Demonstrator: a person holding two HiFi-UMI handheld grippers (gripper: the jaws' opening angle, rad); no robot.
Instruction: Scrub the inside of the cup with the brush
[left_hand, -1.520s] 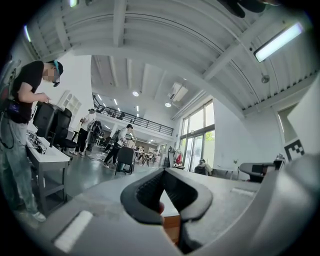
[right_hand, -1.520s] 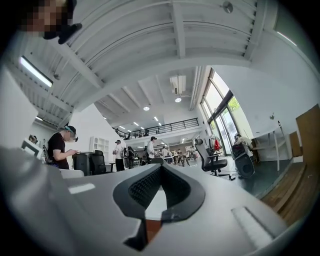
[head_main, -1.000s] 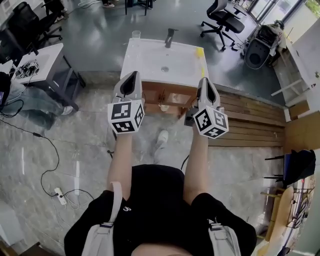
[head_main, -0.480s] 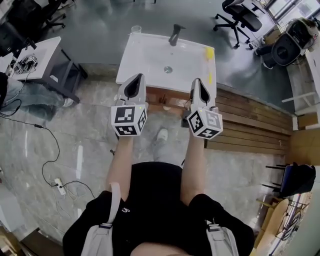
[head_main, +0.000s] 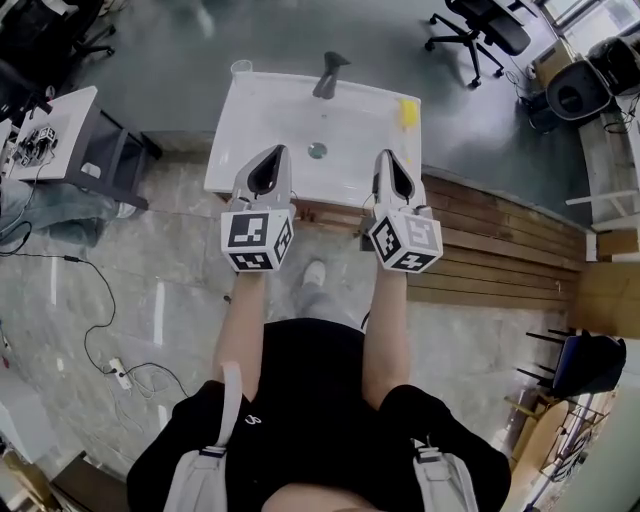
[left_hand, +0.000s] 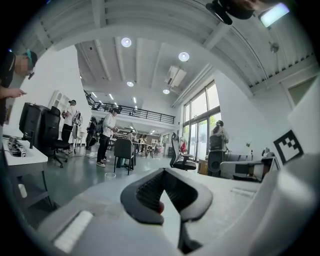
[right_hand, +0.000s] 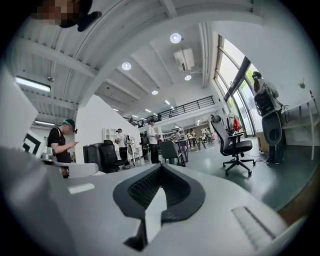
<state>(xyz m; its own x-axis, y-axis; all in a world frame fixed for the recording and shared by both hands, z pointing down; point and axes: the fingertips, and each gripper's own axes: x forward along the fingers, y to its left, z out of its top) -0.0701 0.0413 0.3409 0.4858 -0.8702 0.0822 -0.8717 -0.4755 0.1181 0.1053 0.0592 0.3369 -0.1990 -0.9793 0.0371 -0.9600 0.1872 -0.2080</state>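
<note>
A clear cup (head_main: 241, 67) stands on the far left corner of the white sink top (head_main: 265, 110). A yellow brush (head_main: 408, 112) lies on the far right of that top, beside the basin with its drain (head_main: 317, 150) and dark faucet (head_main: 328, 73). My left gripper (head_main: 271, 152) and right gripper (head_main: 386, 157) are held side by side over the sink's near edge, both shut with nothing in them. The left gripper (left_hand: 161, 192) and the right gripper (right_hand: 159, 190) look level into the room, so neither of their views shows the brush.
A desk (head_main: 55, 130) with cluttered gear stands to the left, and office chairs (head_main: 480, 30) are at the far right. Wooden decking (head_main: 500, 245) runs to the right of the sink. A cable and power strip (head_main: 118, 375) lie on the floor. People (left_hand: 106, 137) stand further back.
The sink has come nearer and shifted left in the head view. Both grippers now reach over its near edge. Their jaws have stayed shut.
</note>
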